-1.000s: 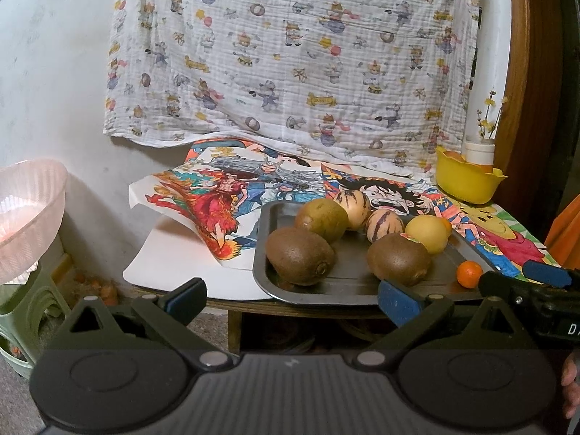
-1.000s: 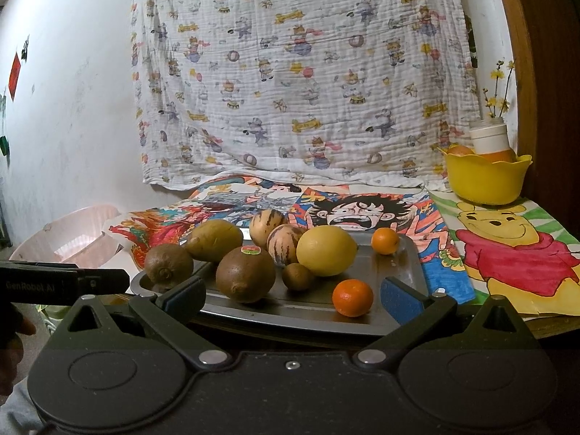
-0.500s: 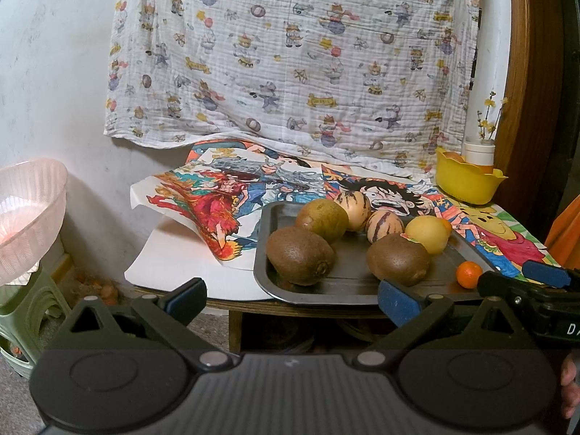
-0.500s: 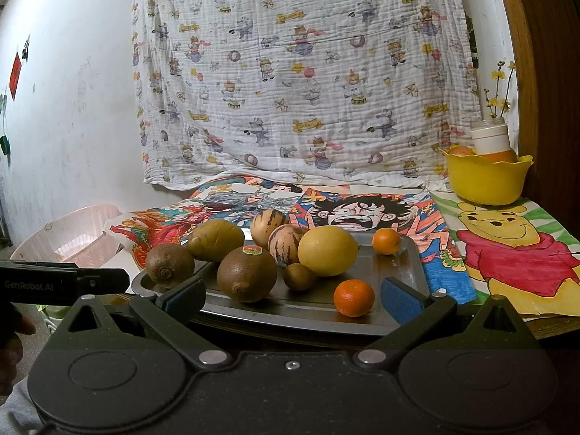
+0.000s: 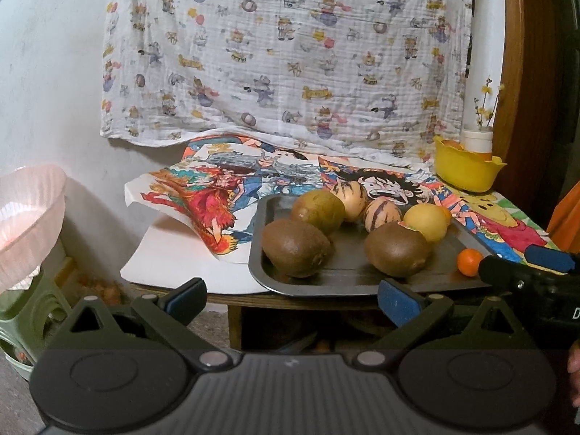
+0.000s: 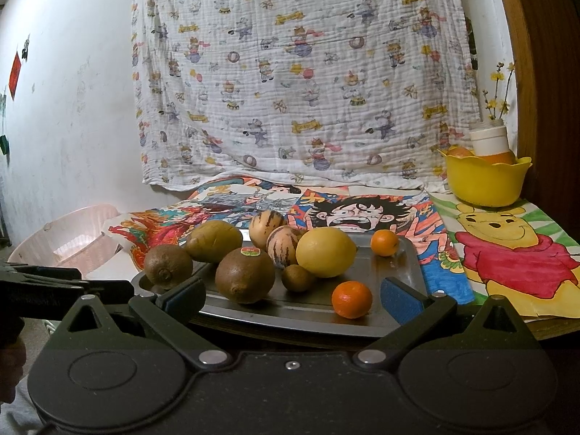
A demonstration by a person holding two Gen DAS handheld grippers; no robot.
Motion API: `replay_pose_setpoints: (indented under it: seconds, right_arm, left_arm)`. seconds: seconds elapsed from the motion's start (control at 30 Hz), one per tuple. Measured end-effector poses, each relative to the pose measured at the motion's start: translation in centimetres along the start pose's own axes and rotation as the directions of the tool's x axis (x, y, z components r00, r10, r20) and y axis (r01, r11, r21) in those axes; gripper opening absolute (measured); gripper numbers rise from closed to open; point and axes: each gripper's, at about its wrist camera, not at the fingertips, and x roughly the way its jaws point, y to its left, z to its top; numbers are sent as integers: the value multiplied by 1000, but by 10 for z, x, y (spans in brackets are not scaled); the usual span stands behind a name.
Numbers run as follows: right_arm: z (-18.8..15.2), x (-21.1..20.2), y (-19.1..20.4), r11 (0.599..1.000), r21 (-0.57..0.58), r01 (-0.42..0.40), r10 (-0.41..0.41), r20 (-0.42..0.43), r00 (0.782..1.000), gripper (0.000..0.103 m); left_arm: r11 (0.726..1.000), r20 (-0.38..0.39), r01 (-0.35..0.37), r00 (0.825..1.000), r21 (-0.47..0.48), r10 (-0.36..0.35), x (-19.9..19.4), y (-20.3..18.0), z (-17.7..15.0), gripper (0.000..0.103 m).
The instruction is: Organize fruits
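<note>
A grey metal tray [image 6: 407,272] on the table holds several fruits: two large kiwis [image 6: 244,275], a small kiwi [image 6: 297,277], a green-brown fruit [image 6: 214,241], two striped melons [image 6: 284,246], a lemon [image 6: 326,252] and two small oranges [image 6: 351,299]. In the left wrist view the same tray [image 5: 261,217] shows the nearest kiwi [image 5: 295,248] and an orange [image 5: 468,261]. My left gripper [image 5: 291,299] is open in front of the tray's near edge, holding nothing. Open too, my right gripper [image 6: 293,295] hovers at the near edge, empty.
A yellow bowl [image 6: 485,181] with an orange and a white bottle stands at the back right. A pink basket [image 5: 29,217] sits on a green stool left of the table. Cartoon drawings [image 6: 514,253] cover the tabletop; a printed cloth [image 6: 308,72] hangs behind.
Both grippers have crept slightly closer to the tray; the fruits have not moved.
</note>
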Motion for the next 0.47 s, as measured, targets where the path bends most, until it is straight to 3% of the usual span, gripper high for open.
replay_pose_setpoints:
  seconds: [0.47]
  right_arm:
    - [1, 1, 2, 1000, 0, 0, 0, 0, 1000, 102]
  left_arm:
    - [1000, 19, 7, 1000, -8, -7, -3, 1, 0, 102]
